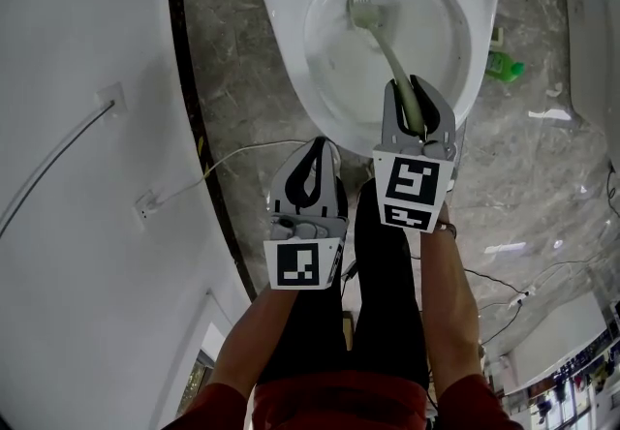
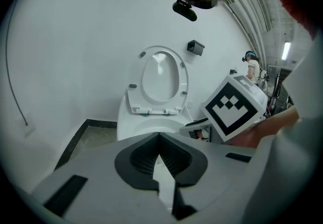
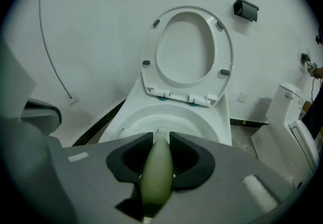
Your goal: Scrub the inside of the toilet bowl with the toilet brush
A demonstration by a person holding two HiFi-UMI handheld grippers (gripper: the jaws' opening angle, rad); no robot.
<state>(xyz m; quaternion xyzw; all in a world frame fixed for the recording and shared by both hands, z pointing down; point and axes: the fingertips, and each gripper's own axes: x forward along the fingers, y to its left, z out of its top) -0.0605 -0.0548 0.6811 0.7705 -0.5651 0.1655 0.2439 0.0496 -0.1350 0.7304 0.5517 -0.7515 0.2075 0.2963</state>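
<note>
The person's forearms [image 1: 450, 292] reach down in front. The left gripper [image 1: 317, 145] is closed on nothing and hangs just short of the toilet bowl [image 1: 473, 26]. The right gripper [image 1: 408, 87] squeezes the toilet brush [image 1: 389, 48] by its green handle. The brush points ahead and down, with its bristles [image 1: 360, 8] at the bowl's far inside wall.

The toilet bowl [image 1: 291, 41] looks glossy ceramic, the floor [image 1: 242, 79] polished veined stone (perhaps marble), the toilet brush [image 1: 388, 51] smooth plastic.

Red sleeves [image 1: 472, 405], black trousers [image 1: 387, 283]
</note>
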